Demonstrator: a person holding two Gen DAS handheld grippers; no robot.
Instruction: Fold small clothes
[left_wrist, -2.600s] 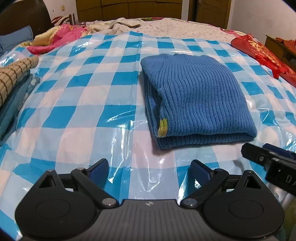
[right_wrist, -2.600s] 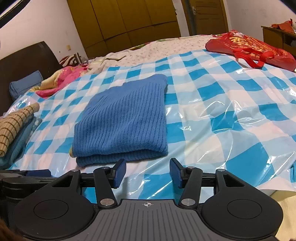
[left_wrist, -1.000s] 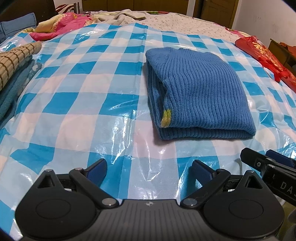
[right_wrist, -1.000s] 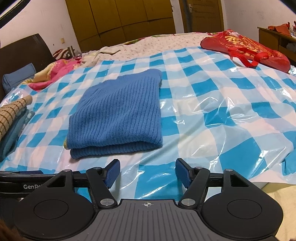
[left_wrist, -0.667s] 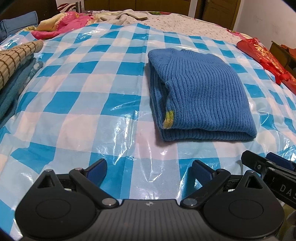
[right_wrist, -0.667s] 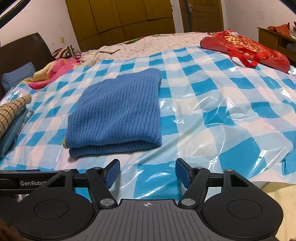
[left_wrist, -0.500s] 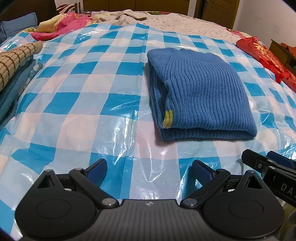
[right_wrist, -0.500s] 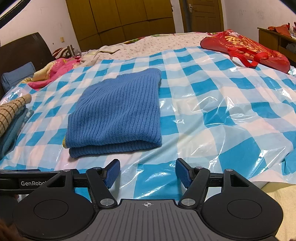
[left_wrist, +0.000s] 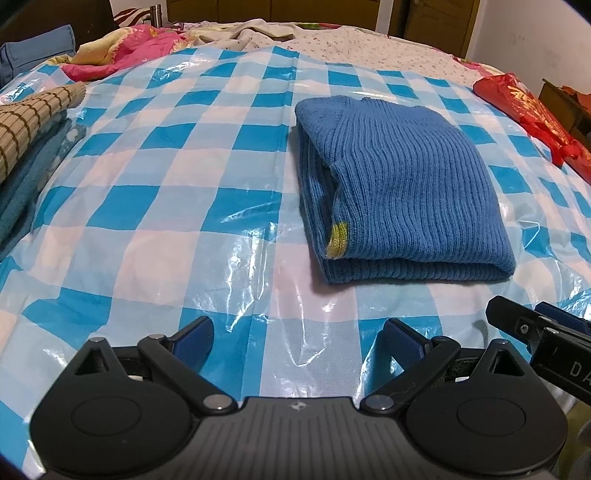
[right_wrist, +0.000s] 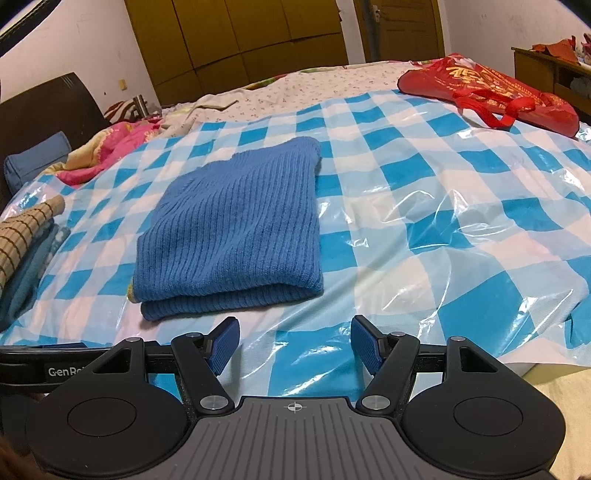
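Blue ribbed sweater (left_wrist: 402, 184) lies folded on blue-and-white checked plastic sheet (left_wrist: 155, 192) covering bed, just beyond both grippers. Left gripper (left_wrist: 295, 338) jaws spread wide, nothing between. Right gripper (right_wrist: 295, 345) likewise wide apart, empty. Red bag (right_wrist: 487, 92) far right.

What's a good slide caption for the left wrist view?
Open left gripper hovers short of a folded blue sweater on a blue checked plastic sheet.

Bare checked sheet (left_wrist: 155, 229) left of the folded sweater (left_wrist: 406, 192) (stacked clothes (left_wrist: 26, 147) bound it).
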